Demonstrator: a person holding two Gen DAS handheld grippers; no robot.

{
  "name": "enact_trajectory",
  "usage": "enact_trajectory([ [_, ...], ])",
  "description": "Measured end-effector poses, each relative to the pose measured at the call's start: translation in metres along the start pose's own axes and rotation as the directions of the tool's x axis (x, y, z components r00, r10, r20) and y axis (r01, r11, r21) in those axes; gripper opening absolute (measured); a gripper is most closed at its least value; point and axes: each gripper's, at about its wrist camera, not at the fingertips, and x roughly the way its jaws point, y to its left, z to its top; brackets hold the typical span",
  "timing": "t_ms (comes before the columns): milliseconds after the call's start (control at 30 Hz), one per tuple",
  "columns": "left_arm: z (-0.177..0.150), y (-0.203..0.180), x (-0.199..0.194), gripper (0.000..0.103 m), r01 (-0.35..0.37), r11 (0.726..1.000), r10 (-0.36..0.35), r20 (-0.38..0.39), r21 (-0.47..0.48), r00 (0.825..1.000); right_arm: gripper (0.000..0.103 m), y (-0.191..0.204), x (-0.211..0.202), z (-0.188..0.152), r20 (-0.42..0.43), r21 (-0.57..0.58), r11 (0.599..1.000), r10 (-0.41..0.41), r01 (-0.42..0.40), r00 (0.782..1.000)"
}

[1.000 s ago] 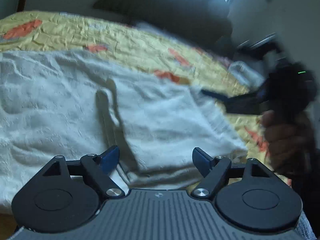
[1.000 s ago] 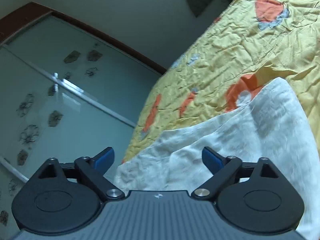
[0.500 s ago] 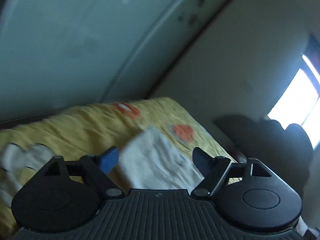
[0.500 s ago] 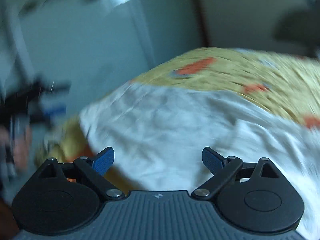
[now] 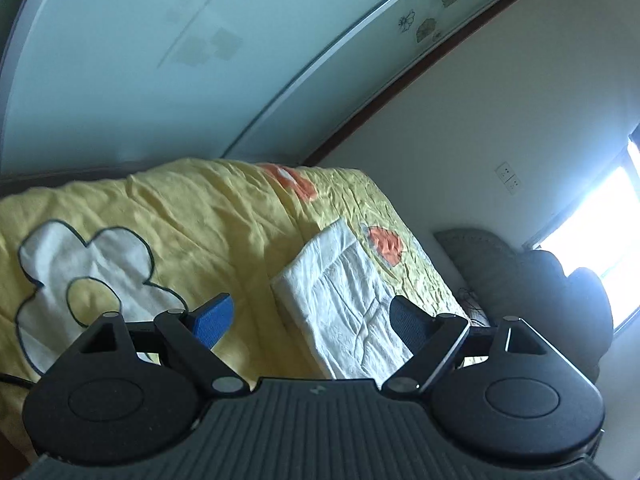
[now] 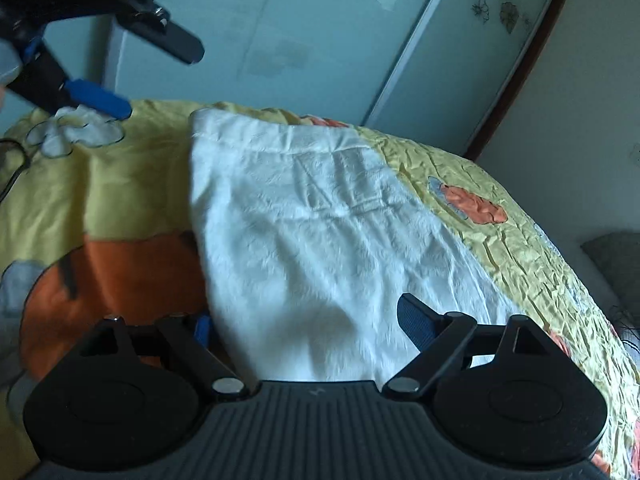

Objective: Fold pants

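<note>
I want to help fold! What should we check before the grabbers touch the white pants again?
1. White pants lying flat on the yellow bedspread: ok.
2. Pants already folded into a neat block: ok, seen from the left wrist view.
3. Left gripper empty: ok, nothing between its fingers.
4. Right gripper empty: ok, jaws closing, cloth lies beyond them, not pinched.
5. Grippers apart from each other: ok.
6. Hidden near edge of pants tidy: cannot tell.
</note>
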Motion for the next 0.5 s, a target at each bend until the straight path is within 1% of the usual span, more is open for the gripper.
enact_trajectory([
  [33,0.0,0.001,0.002,0.087,0.01,1.0,-0.01,-0.007,-0.014,1.0,0.071,-0.002,0.0,0.001,0.004,0.001,1.0,0.022,-0.022,1.0],
  [67,0.0,0.001,0.005,0.087,0.018,0.999,-0.019,-0.013,-0.03,1.0,0.06,-0.006,0.0,0.001,0.003,0.026,0.998,0.053,-0.053,0.999],
  [100,0.0,0.001,0.007,0.087,0.025,0.999,-0.026,-0.016,-0.039,1.0,0.045,-0.012,-0.001,0.002,0.006,0.072,0.994,0.079,-0.079,0.997],
  [133,0.001,0.001,0.009,0.088,0.031,0.999,-0.032,-0.017,-0.042,0.999,0.037,-0.021,-0.005,0.001,0.014,0.127,0.986,0.102,-0.103,0.995],
  [200,0.001,0.001,0.011,0.09,0.043,0.997,-0.044,-0.016,-0.059,0.999,0.032,-0.036,-0.006,-0.001,0.026,0.212,0.969,0.128,-0.131,0.991],
  [233,0.001,0.001,0.014,0.092,0.053,0.995,-0.055,-0.02,-0.082,0.998,0.03,-0.043,-0.005,-0.003,0.03,0.261,0.953,0.152,-0.155,0.988],
  [333,0.001,0.002,0.027,0.092,0.102,0.979,-0.112,-0.051,-0.178,0.992,0.028,-0.064,-0.001,-0.011,0.061,0.442,0.867,0.227,-0.23,0.972],
  [400,-0.002,-0.001,0.039,0.092,0.139,0.966,-0.158,-0.069,-0.219,0.985,0.027,-0.078,0.001,-0.022,0.105,0.555,0.784,0.264,-0.277,0.959],
  [433,-0.004,-0.003,0.045,0.092,0.138,0.966,-0.158,-0.074,-0.22,0.985,0.027,-0.086,0.003,-0.029,0.132,0.618,0.725,0.284,-0.303,0.95],
  [467,-0.006,-0.007,0.051,0.092,0.129,0.969,-0.149,-0.081,-0.211,0.986,0.027,-0.09,0.005,-0.035,0.154,0.663,0.676,0.298,-0.322,0.942],
  [500,-0.008,-0.01,0.058,0.092,0.119,0.973,-0.139,-0.09,-0.2,0.986,0.027,-0.092,0.006,-0.04,0.171,0.69,0.641,0.307,-0.336,0.936],
])
